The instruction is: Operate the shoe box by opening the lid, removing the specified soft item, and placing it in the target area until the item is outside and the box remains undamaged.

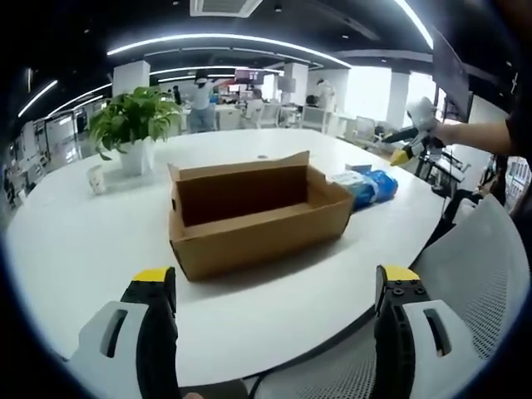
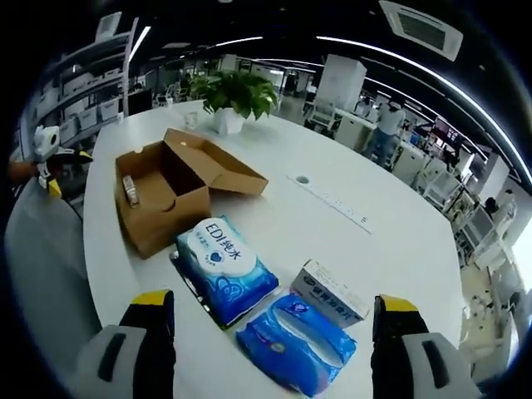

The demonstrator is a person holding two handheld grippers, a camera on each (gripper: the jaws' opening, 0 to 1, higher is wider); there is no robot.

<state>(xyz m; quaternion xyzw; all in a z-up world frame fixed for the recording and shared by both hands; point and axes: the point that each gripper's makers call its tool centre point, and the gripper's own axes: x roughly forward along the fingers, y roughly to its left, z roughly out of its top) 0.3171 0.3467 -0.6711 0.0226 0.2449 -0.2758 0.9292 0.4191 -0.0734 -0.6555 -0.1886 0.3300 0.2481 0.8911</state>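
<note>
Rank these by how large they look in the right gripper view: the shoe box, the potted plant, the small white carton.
1. shoe box, lid open.
2. potted plant, though it stands farther off, so its true size is unsure.
3. small white carton.

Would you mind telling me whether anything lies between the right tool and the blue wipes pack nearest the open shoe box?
Nothing visible does. The right tool is open, and the blue wipes pack lies flat on the white table just ahead of it, beside the shoe box, with bare tabletop between.
</note>
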